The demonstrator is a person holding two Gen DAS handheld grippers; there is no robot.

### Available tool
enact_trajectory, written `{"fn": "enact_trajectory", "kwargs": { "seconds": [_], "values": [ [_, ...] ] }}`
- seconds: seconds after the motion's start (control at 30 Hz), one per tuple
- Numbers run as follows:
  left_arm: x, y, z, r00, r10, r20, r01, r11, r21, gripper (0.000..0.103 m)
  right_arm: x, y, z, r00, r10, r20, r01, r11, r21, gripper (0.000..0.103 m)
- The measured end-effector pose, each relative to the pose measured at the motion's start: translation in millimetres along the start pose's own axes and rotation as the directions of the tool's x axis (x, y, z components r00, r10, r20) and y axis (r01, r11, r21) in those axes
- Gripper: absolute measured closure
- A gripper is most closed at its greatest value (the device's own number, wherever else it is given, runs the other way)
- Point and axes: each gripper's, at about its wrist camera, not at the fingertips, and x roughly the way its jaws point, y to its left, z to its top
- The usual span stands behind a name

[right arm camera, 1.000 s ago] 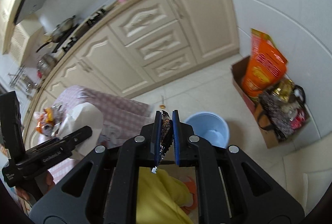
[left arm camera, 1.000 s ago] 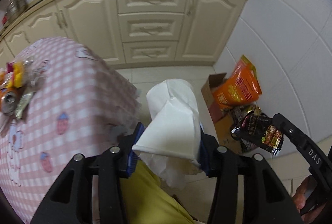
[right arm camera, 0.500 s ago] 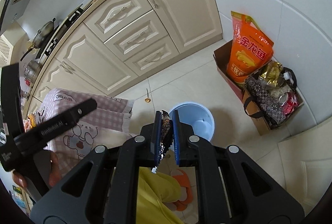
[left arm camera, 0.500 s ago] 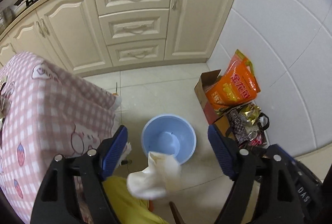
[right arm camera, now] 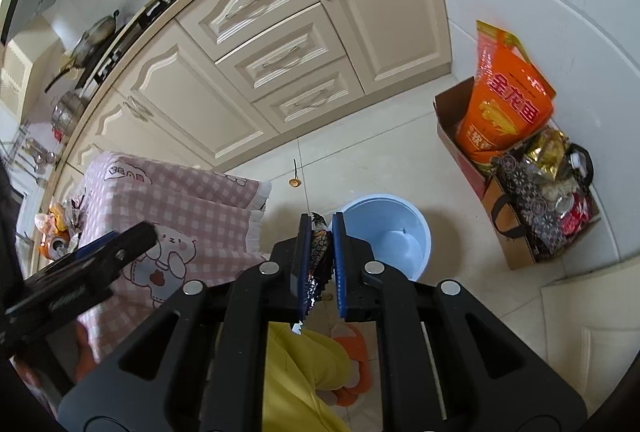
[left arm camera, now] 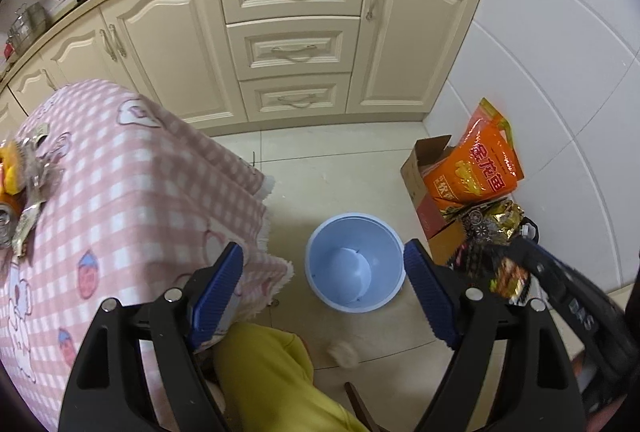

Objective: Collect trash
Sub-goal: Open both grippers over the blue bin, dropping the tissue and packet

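**Two tools over the blue bin, one empty and one gripping a wrapper**

Two tools are hanging above a kitchen floor. The left tool (left arm camera: 324,296) is standing wide apart with nothing between its blue pads (left arm camera: 218,290), and through the gap the light blue bin (left arm camera: 355,264) is showing on the floor tiles. A small crumpled pale wad (left arm camera: 343,352), blurred, is lying outside the bin at about 6 o'clock from it, near a yellow trouser leg (left arm camera: 272,372).

The right tool (right arm camera: 318,264) is pinching a dark, glossy snack wrapper (right arm camera: 316,260) tightly between its pads, the jagged end of the wrapper sticking out below them. In the right wrist view the bin (right arm camera: 390,232) is sitting just beyond the fingertips, at about 2 o'clock from the wrapper.

At 9 o'clock from the bin, a tabletop under a pink checked cloth (left arm camera: 132,191) is carrying more litter at its far left edge: a can (left arm camera: 6,220) and crinkled yellow and silver wrappers (left arm camera: 20,167). At 3 o'clock from the bin, a cardboard box (left arm camera: 430,187) with an orange bag (left arm camera: 478,163) is standing against the white tiled wall.
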Motion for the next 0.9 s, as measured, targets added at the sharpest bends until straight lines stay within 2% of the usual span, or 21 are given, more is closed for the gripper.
{"fn": "enact_trajectory", "kwargs": {
  "seconds": [0.13, 0.2, 0.23, 0.27, 0.3, 0.33, 0.37, 0.9],
  "values": [
    [-9, 10, -5, 1.000, 0.024, 0.018, -0.024, 1.000, -0.011, 0.022, 15, 12, 6, 0.999, 0.006, -0.032, -0.007, 0.999, -0.031, 0.092],
    [-12, 15, -6, 0.999, 0.029, 0.021, -0.029, 0.999, -0.020, 0.022, 24, 22, 10, 0.998, 0.026, -0.051, -0.029, 0.997, -0.066, 0.088],
    [-13, 17, -7, 0.999, 0.034, 0.023, -0.033, 0.999, -0.023, 0.022, 26, 27, 11, 0.998, 0.024, -0.060, -0.029, 0.996, -0.084, 0.079],
    [-13, 19, -7, 0.999, 0.036, 0.023, -0.036, 0.999, -0.027, 0.022, 28, 29, 12, 0.998, 0.017, -0.063, -0.022, 0.996, -0.089, 0.050],
    [-14, 22, -7, 0.999, 0.038, 0.023, -0.037, 0.999, -0.031, 0.022, 28, 31, 13, 0.998, 0.008, -0.058, -0.013, 0.996, -0.086, 0.032],
    [-14, 23, -7, 0.999, 0.040, 0.023, -0.039, 0.999, -0.033, 0.022, 25, 33, 13, 0.999, 0.011, -0.038, -0.014, 0.997, -0.081, 0.025],
    [-15, 24, -7, 0.999, 0.042, 0.024, -0.041, 0.998, -0.036, 0.022, 20, 35, 14, 1.000, 0.020, -0.007, -0.020, 0.996, -0.083, 0.025],
    [-47, 37, -16, 0.995, 0.046, 0.083, -0.041, 0.997, -0.069, 0.022, -20, 70, 4, 0.998, 0.059, 0.033, -0.053, 0.985, -0.162, 0.027]
  ]
}}
